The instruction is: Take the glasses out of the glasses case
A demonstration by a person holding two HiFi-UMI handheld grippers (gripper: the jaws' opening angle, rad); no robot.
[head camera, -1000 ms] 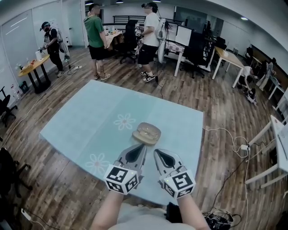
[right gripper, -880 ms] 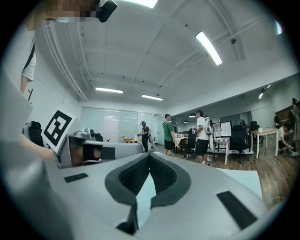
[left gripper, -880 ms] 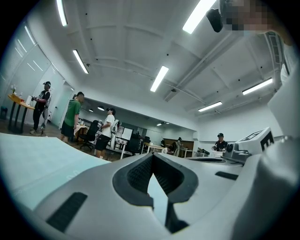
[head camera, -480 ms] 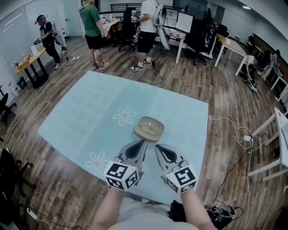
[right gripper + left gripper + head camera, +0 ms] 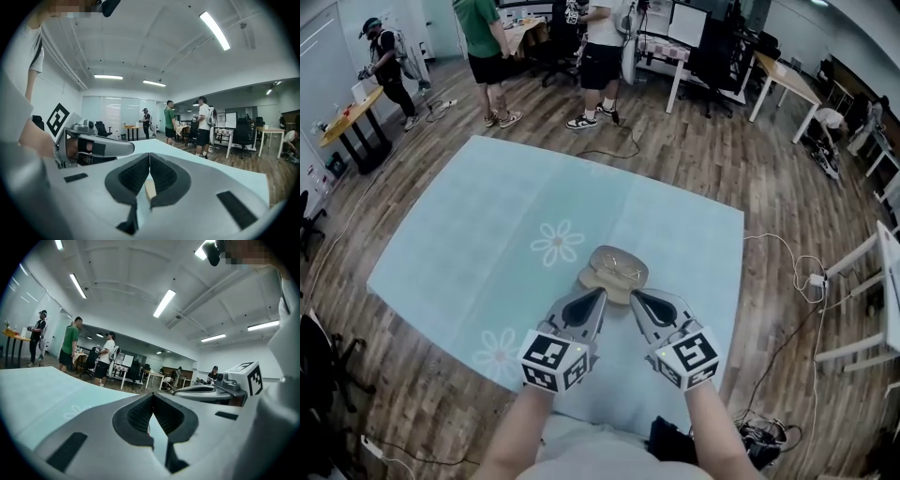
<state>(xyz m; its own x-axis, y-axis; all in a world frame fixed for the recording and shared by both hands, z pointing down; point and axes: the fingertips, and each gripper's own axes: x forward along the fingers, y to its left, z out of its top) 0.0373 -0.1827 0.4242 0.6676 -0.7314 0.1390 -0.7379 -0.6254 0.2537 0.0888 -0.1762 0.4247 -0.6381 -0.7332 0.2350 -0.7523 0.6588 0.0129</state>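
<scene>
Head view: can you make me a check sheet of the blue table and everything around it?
Surface: light blue table with a flower print.
Job's things: tan glasses case lies toward the table's near side; what is inside is too small to tell.
Clutter: nothing seen.
Grippers: left gripper and right gripper both shut and empty, tips close to the case's near edge.
Cables: white cable on the floor right of the table; black cable beyond it.
Surroundings: wooden floor, standing people, desks.
</scene>
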